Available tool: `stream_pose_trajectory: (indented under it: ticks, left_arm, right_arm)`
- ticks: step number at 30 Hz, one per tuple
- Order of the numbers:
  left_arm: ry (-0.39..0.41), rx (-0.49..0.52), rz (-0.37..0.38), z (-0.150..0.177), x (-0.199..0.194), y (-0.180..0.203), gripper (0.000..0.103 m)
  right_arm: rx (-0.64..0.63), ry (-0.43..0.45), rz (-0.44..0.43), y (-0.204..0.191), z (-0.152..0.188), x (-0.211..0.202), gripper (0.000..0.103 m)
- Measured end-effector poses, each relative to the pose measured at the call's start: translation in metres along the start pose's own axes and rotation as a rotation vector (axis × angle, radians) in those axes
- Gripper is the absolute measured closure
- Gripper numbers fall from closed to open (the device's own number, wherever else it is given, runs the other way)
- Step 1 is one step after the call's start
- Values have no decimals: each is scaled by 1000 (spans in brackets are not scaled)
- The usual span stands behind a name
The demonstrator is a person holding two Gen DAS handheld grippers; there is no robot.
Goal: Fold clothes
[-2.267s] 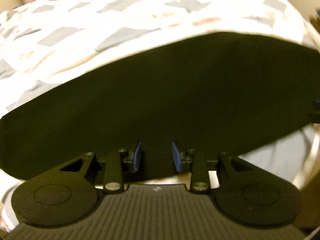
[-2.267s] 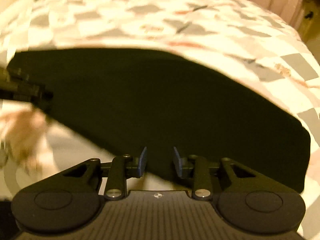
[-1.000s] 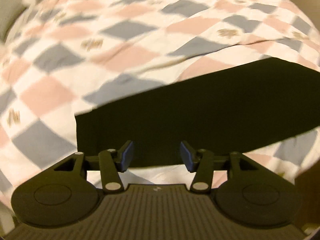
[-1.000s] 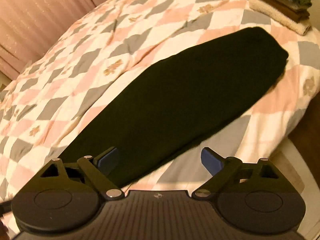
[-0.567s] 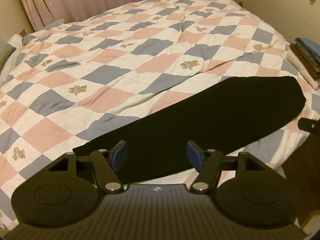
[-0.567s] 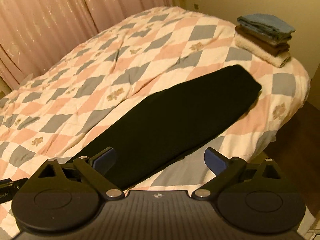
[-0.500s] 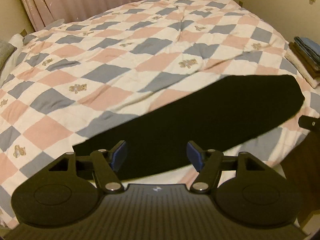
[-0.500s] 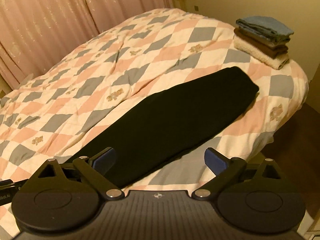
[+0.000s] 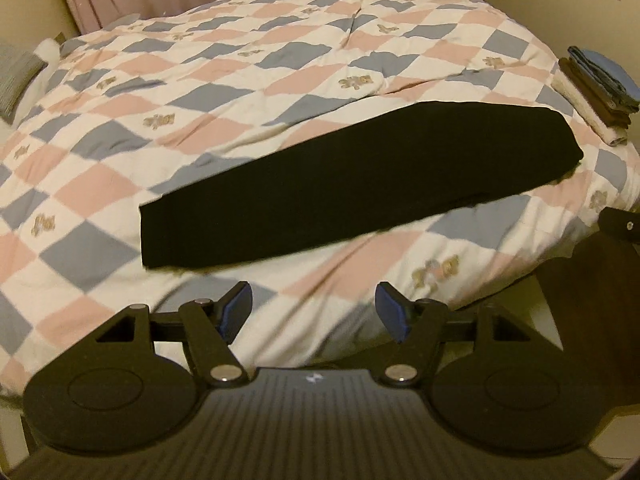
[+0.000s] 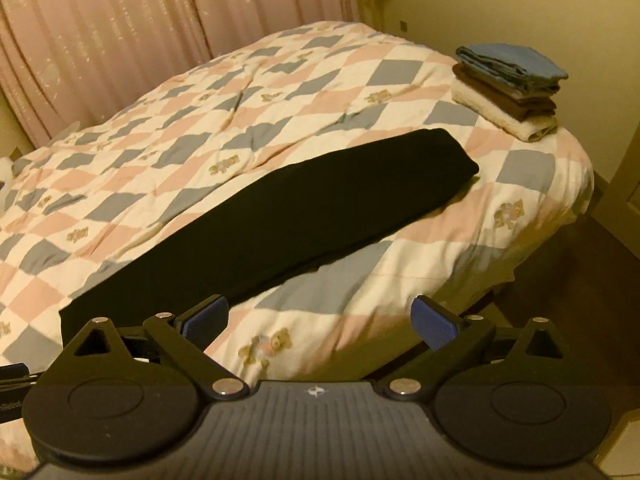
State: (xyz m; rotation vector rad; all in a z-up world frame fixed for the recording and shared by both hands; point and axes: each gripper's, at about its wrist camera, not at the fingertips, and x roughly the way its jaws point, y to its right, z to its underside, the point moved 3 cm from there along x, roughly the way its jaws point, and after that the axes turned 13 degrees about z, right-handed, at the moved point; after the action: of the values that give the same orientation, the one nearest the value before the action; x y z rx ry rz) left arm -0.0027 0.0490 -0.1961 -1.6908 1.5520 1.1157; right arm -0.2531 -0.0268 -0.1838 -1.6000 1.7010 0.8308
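Black folded garment [image 9: 352, 184], a long, flat strip of dark cloth, lies on the checked quilt [image 9: 248, 80] of pink, grey-blue and cream diamonds with small embroidered bears that covers the bed. It runs slantwise near the quilt's near edge: in the left wrist view its squared-off end sits to the left and its rounded end reaches toward the right corner of the bed. In the right wrist view the same black folded garment [image 10: 280, 216] stretches from the lower left up toward the right, where its far end stops short of a stack of folded laundry [image 10: 508, 84], blue cloth on top, brown in the middle and a cream towel beneath. That stack sits at the bed's far right corner, apart from the garment.

The left gripper [image 9: 316, 312] hangs over the quilt's near edge, just short of the garment, its blue-padded fingers spread apart and holding nothing. The right gripper [image 10: 320, 324] is likewise spread, wider still, with empty space between its blue pads; it hovers over the bed's near edge, and the garment's left part lies just beyond its left finger. Neither gripper touches the cloth.

Pink curtains [image 10: 140, 32] hang behind the bed, and a dark wooden floor [image 10: 580, 264] shows to the right.
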Motion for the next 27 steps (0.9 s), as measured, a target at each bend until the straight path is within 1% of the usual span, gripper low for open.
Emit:
stream_pose_trajectory:
  ticks: [2,7,13,17,23,27]
  left_arm:
    - [9,-12,-5,9,-8,1,36]
    - [34,-31,-25,23,-27,1,36]
    - [79,-33,-36,23,-44,0,36]
    - [111,-40,-26,21,-51,-3,36]
    - [155,-70,-23,21,-61,-23,34]
    - [165,-102,-27,28,-66,-41,34]
  right_arm:
    - [-12,6,-10,3,7,-7,3]
    - [-29,30,-36,3,14,-22,3]
    - [-24,71,-50,2,14,-38,2]
    - [-26,92,-46,1,12,-46,2]
    - [-32,111,-51,-4,9,-51,2]
    - [-42,118,-67,-12,8,-53,2]
